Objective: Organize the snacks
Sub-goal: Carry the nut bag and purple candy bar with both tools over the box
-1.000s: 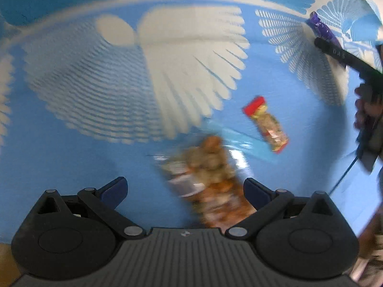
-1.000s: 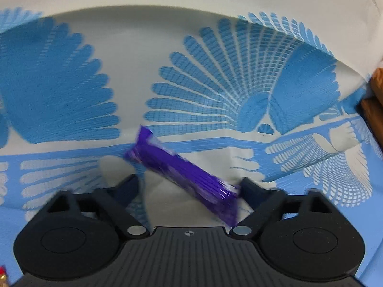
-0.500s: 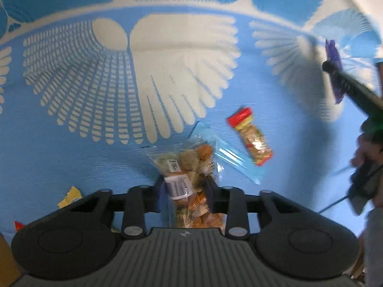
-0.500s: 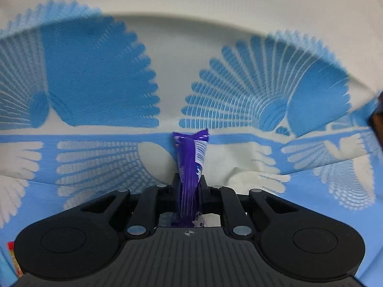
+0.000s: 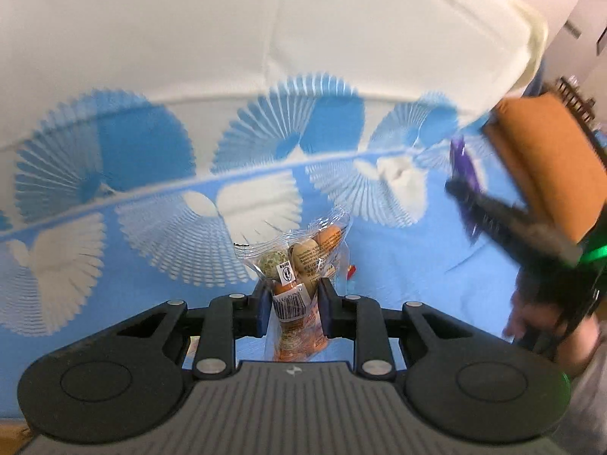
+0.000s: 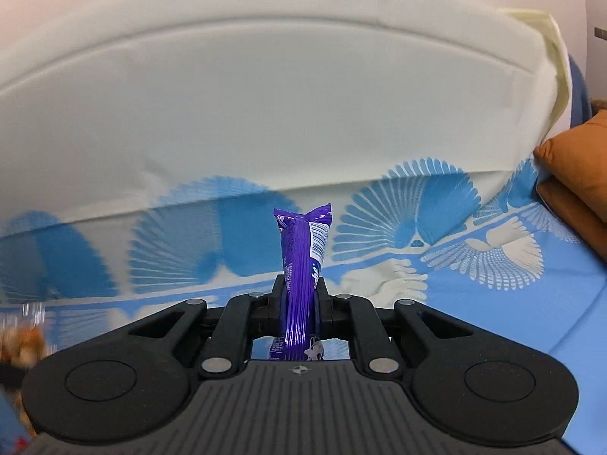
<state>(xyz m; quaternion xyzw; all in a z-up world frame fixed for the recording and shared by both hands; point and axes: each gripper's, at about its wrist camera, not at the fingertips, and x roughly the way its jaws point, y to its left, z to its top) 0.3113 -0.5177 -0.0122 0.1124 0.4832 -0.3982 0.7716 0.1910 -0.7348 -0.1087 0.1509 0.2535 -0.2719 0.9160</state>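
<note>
Our left tongs [image 5: 291, 305] pinch a clear bag of mixed snacks [image 5: 299, 265] by its lower half, the two blue pads pressed against its sides just beside the barcode label; the bag stands upright between them, its crimped top pointing away from us and its round green, beige and orange pieces showing through the plastic. Our right tongs [image 6: 299, 303] are pressed together on a purple snack bar [image 6: 301, 261], which also stands upright in the grip, with its sealed top end flared above the fingertips and a white printed panel on its right face. Both snacks are held up off the bed cover [image 5: 398, 265], a blue cloth with white fan shapes, with a white sheet [image 6: 265, 113] behind it. In the left view the right tongs [image 5: 461, 189] show blurred at the right edge with the purple bar [image 5: 461, 159] in them, in front of an orange cushion [image 5: 550, 159]. The same cushion [image 6: 576, 167] sits at the right edge of the right view.
</note>
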